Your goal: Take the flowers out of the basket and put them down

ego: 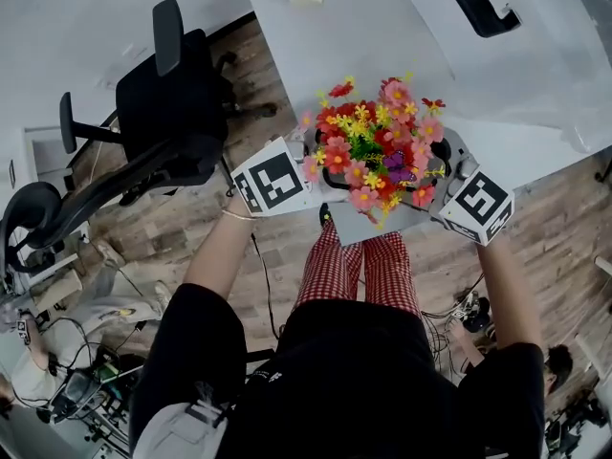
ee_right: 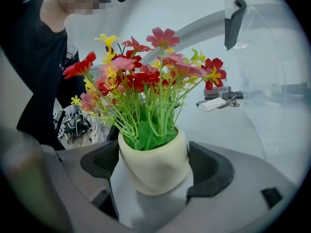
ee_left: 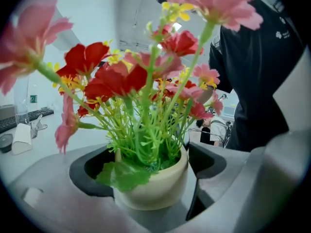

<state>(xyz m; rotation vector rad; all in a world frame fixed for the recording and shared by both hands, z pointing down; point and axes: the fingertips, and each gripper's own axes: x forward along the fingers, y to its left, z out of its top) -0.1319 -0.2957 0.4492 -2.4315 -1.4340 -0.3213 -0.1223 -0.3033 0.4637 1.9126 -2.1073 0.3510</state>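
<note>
On the far left: a black office chair [ego: 163, 113] stands on the wooden floor [ego: 287, 75], well apart from the flowers.
Left gripper [ee_left: 148, 168]: held at the left side of the flowers, with its marker cube turned up toward the head view.
Left fingers [ee_left: 87, 171]: closed in on the cream pot [ee_left: 160, 194], with one dark pad against each side of it just under the rim.
Flowers [ego: 373, 146]: red, pink, yellow and a few purple blooms on green stems. They stand upright in the pot, which is held between the two grippers.
Place of the flowers: in the head view they show over the near edge of the white table [ego: 382, 36], just ahead of the person's knees. No view shows whether the pot's base touches the table.
Pot: small, round and pale. Its wall is dented inward in the right gripper view, and green leaves fill its mouth.
Trousers [ego: 363, 266]: red checked, directly below the flowers in the head view.
Right gripper [ee_right: 154, 168]: held at the right side of the flowers, opposite the left gripper, with its marker cube also facing up.
Right fingers [ee_right: 209, 169]: pressed onto the same pot, with a dark pad tight against each side.
Far right: a black handle [ego: 473, 3] sits on a clear cover lying on the table, well beyond the flowers.
</note>
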